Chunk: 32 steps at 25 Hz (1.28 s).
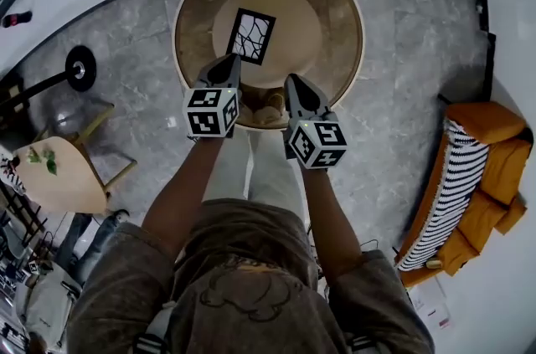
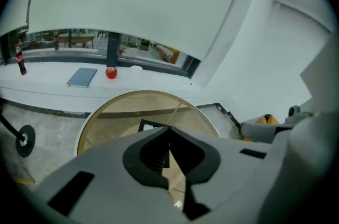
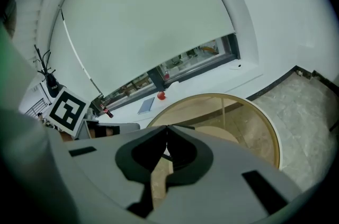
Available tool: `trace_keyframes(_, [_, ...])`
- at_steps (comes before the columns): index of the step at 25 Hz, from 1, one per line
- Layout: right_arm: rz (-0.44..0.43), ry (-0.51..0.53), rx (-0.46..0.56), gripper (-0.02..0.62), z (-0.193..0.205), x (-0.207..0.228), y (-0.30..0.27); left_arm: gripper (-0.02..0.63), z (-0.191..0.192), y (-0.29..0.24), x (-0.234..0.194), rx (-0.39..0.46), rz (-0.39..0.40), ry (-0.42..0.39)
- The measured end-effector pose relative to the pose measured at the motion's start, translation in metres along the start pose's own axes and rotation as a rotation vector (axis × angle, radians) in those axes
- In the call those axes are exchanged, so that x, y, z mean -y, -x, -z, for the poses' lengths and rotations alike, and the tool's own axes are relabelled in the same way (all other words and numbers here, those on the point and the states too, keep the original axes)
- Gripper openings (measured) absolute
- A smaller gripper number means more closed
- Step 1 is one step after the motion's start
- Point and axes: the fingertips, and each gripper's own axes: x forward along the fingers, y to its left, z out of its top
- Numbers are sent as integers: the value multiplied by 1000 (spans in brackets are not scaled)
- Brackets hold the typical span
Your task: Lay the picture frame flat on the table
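The picture frame (image 1: 252,35), black-edged with a pale branching pattern, lies flat at the middle of the round glass-topped table (image 1: 352,1). Both grippers hover over the table's near edge, short of the frame and not touching it. My left gripper (image 1: 226,64) is shut, its jaws meeting tip to tip with nothing between them (image 2: 169,130); a corner of the frame (image 2: 150,125) peeks out just beyond them. My right gripper (image 1: 293,82) is beside it, also shut and empty (image 3: 167,130). The left gripper's marker cube (image 3: 66,109) shows in the right gripper view.
An orange sofa with a striped throw (image 1: 469,185) stands to the right. At the left are a small round side table (image 1: 50,177) and a black lamp base (image 1: 81,68). The window sill beyond holds a blue book (image 2: 82,77), a red apple (image 2: 110,73) and a bottle (image 2: 20,61).
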Motion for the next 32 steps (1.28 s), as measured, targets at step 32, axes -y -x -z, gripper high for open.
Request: trace_keyframes(32, [-160, 203, 220, 18, -133, -133, 164, 17, -135, 221, 123, 229, 264, -301])
